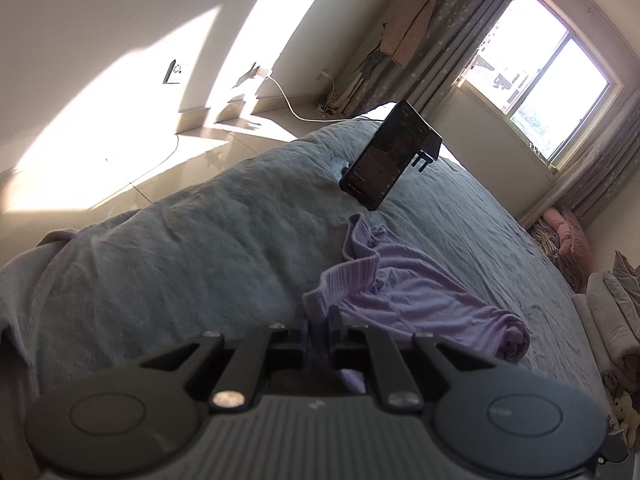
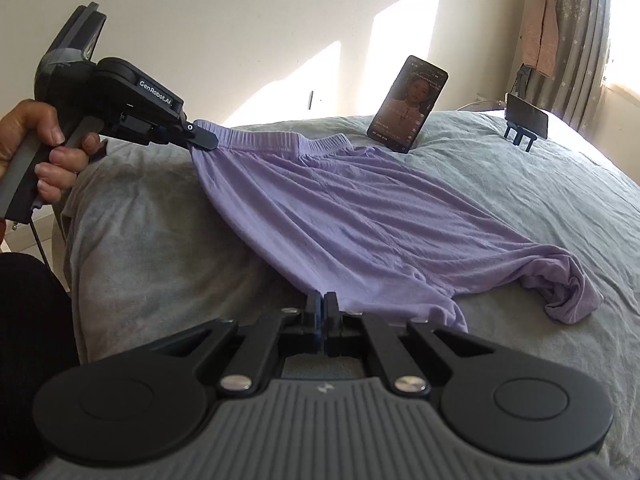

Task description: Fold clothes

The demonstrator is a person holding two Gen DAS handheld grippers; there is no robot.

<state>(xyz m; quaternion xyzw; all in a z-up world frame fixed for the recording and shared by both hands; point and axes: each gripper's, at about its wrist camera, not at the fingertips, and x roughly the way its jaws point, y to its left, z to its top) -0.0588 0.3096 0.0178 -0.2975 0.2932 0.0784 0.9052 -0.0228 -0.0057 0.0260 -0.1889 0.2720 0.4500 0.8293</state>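
Lilac trousers [image 2: 360, 216] lie spread across the bed [image 2: 540, 208], waistband toward the far edge, where a phone [image 2: 408, 104] stands propped. Left hand-held gripper [image 2: 200, 140] pinches the waistband's left corner, lifting it slightly; a hand [image 2: 48, 148] grips its handle. Right hand-held gripper [image 2: 322, 304] is pressed together on the fabric's near edge. Leg end bunched at right, possibly rolled under. Second phone stand [image 2: 524, 120] near far right corner.
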